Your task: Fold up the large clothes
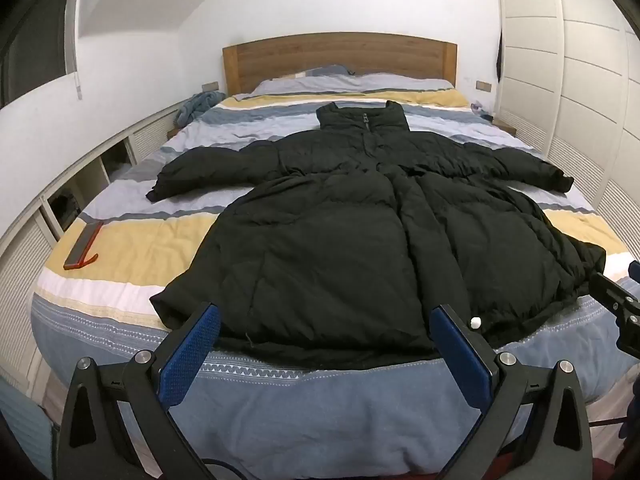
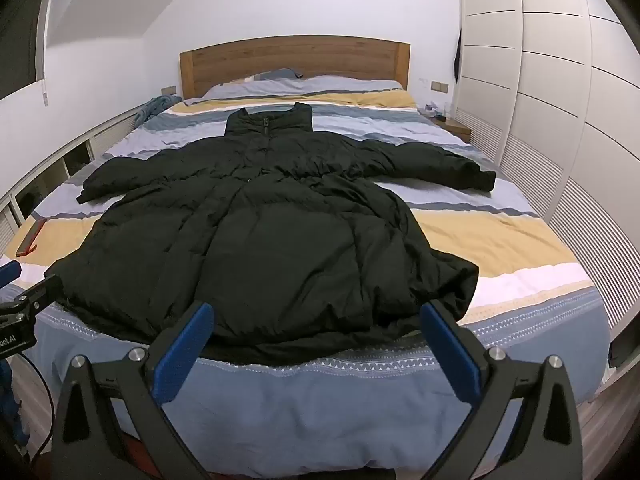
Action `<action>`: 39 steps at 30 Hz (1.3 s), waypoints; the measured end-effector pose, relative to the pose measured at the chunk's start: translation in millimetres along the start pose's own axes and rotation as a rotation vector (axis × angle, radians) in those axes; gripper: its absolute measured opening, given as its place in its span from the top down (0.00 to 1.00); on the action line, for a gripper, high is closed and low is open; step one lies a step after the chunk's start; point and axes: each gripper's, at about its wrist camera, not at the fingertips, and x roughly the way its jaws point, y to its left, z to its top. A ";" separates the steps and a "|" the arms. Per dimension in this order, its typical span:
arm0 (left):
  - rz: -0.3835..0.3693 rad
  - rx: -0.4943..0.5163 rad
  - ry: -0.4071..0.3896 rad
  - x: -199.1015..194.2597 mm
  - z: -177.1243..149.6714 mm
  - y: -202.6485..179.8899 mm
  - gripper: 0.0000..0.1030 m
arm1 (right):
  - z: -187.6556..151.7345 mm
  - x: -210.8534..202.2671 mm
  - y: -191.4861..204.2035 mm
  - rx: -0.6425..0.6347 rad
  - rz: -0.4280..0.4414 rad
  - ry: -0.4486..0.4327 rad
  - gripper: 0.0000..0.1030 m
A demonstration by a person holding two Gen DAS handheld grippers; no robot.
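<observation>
The left gripper [image 1: 324,322] has its jaws spread wide and released, tilted down over the hem of the black coat [image 1: 360,240]; nothing sits between them. The right gripper [image 2: 316,320] is likewise wide and empty, at the hem toward the lower right. The coat lies flat, zipped, sleeves spread, filling the middle of the bed [image 1: 120,248]. A red-edged case [image 1: 82,250] lies at left. Cubbyholes [image 1: 64,204] along the left wall hold dim, unreadable things.

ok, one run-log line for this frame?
stage: pre-fold | black coat: spread flat on bed, sleeves out | left gripper: open, empty | right gripper: open, empty
</observation>
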 end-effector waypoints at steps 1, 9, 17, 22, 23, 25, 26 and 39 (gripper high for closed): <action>0.001 0.001 0.001 0.1 0.0 0.0 0.00 | -0.2 -0.2 0.5 -0.002 -0.002 0.000 0.00; 0.004 -0.003 0.000 0.0 0.0 -0.1 0.00 | -2.1 -2.8 3.0 -0.004 -0.008 0.001 0.00; 0.012 0.000 0.004 2.2 -5.5 -8.6 0.00 | -2.5 -3.5 1.4 -0.017 -0.024 0.001 0.00; 0.011 -0.002 0.005 2.5 -5.9 -8.3 0.00 | -1.6 -4.0 1.9 -0.020 -0.030 -0.001 0.00; 0.008 -0.003 0.008 2.1 -1.9 -1.6 0.00 | -1.4 -4.0 1.4 -0.020 -0.031 -0.002 0.00; 0.008 -0.003 0.008 2.0 -2.0 -1.6 0.00 | -1.7 -4.7 0.7 -0.019 -0.032 -0.004 0.00; 0.008 -0.003 0.008 1.9 -2.1 -1.5 0.00 | -1.5 -4.7 0.0 -0.018 -0.032 -0.004 0.00; 0.007 -0.015 0.001 -2.8 -2.9 0.8 0.00 | -0.3 -7.4 -2.0 -0.023 -0.029 -0.014 0.00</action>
